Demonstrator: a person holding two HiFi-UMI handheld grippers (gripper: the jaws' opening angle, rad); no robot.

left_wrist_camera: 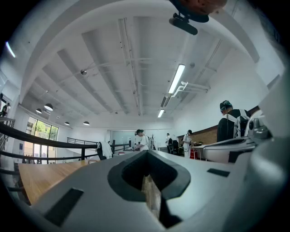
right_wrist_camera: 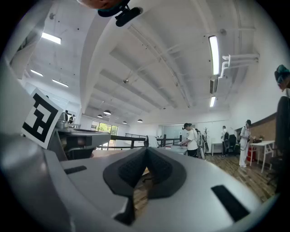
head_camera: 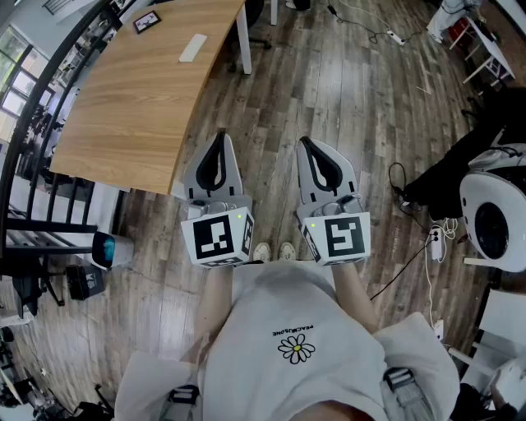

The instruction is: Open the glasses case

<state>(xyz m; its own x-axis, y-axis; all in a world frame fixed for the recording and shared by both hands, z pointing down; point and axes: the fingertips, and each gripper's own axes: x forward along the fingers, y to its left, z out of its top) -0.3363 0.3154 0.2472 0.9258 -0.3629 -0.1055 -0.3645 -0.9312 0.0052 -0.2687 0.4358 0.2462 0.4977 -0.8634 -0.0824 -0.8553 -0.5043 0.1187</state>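
A wooden worktop (head_camera: 140, 90) stands on plank floor (head_camera: 353, 107) (cables (head_camera: 428, 279) at right); left gripper (head_camera: 220, 138) and right gripper (head_camera: 306, 144) hover off its near edge, fingers closed, empty.

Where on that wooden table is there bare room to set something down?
Most of the table is bare, from its near edge up to the white slab. Only the far end holds things: that slab and a small dark frame. Cables crowd the floor at right.
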